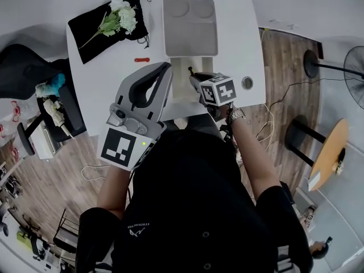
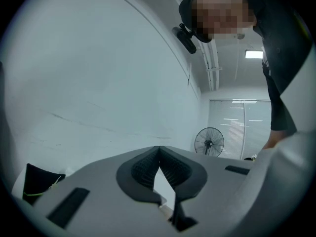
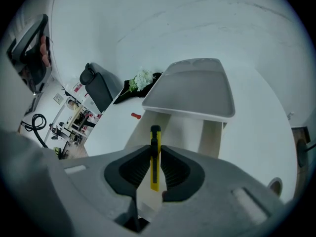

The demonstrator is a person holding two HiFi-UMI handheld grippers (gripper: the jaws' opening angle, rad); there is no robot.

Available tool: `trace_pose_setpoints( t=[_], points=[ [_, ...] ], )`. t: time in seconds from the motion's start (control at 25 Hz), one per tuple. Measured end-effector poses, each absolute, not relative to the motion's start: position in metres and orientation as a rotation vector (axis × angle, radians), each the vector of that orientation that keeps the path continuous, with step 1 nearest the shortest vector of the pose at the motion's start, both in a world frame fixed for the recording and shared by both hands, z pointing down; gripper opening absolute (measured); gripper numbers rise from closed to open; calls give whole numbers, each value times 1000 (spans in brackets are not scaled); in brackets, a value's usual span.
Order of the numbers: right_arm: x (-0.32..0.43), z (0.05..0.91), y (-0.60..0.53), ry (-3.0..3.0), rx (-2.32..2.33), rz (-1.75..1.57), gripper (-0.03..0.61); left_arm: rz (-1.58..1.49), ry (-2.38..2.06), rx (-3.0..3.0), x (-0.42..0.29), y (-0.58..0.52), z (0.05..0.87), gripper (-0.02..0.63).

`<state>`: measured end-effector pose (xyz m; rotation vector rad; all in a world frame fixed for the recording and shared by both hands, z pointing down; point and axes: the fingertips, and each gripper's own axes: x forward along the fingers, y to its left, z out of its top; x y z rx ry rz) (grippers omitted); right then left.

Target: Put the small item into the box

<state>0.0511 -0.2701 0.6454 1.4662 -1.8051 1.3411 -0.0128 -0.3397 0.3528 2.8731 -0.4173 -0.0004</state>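
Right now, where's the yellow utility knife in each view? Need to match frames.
Head view: only the dark tip of the utility knife shows, poking out ahead of the right gripper, upper centre.
Left gripper view: not in it.
Right gripper view: low centre, utility knife clamped on edge between the jaws.
Shared landmark: grey box lid, in the head and right gripper views.

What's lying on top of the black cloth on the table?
A bunch of white flowers with green stems lies across the black cloth. The cloth beneath the flowers is covered, and so is the table under the cloth.
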Motion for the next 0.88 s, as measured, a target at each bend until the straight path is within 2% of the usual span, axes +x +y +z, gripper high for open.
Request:
trace_pose_setpoints(
  t=[0.88],
  points=[
    [47, 702, -274, -1619, 1335, 1426, 69, 14, -569, 2856, -49, -355, 355, 5]
  ],
)
